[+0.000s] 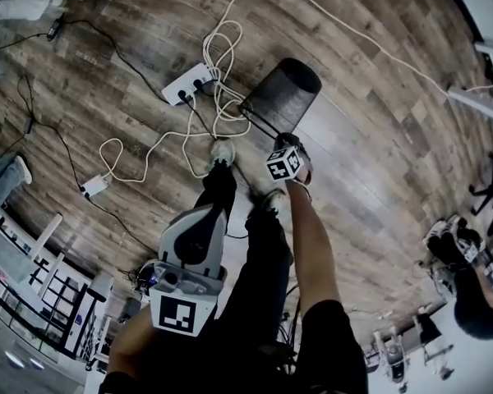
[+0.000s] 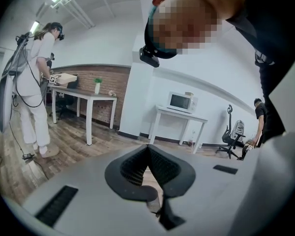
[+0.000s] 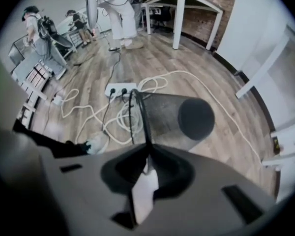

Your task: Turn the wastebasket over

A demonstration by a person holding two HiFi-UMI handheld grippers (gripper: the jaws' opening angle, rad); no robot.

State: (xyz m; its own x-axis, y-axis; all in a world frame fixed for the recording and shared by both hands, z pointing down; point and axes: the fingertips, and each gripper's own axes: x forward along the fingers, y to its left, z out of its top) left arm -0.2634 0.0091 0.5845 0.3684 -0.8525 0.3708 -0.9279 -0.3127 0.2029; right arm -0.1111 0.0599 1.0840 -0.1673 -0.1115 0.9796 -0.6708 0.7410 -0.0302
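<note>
Wastebasket (image 1: 286,95) tilted | right tool (image 3: 147,149) pinches rim, pointing down | left tool (image 2: 148,150) pressed together

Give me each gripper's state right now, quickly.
Left gripper: closed, empty.
Right gripper: closed on the rim of the wastebasket.

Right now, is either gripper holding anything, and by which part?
The right gripper is shut on the wastebasket, pinching the thin rim of its open end. The left gripper is shut and empty.
</note>
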